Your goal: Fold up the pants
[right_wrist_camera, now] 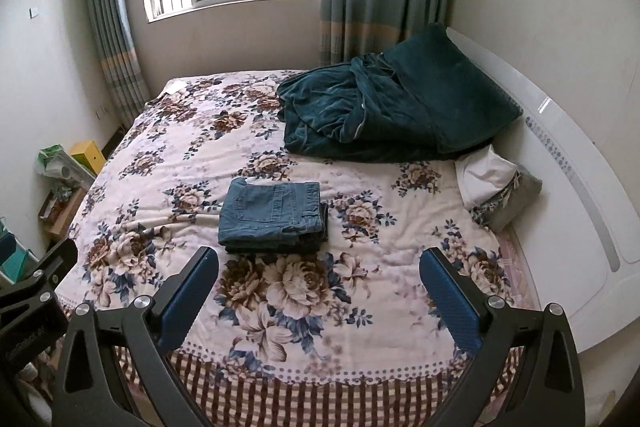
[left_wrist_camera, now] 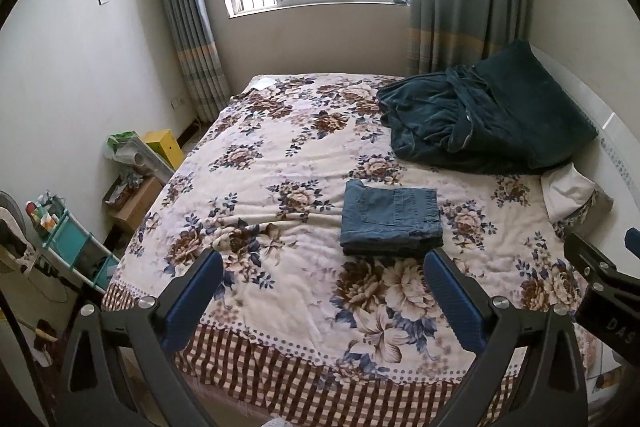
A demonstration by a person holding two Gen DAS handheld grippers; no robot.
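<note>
The blue denim pants lie folded in a compact rectangle on the floral bedspread, near the middle of the bed. They also show in the right wrist view. My left gripper is open and empty, held above the near part of the bed, short of the pants. My right gripper is open and empty too, held back from the pants. Part of the right gripper shows at the right edge of the left wrist view.
A dark teal blanket and pillow lie heaped at the far right of the bed. A white and grey pillow lies by the white headboard. Boxes and a teal rack stand on the floor at left. A window and curtains are behind.
</note>
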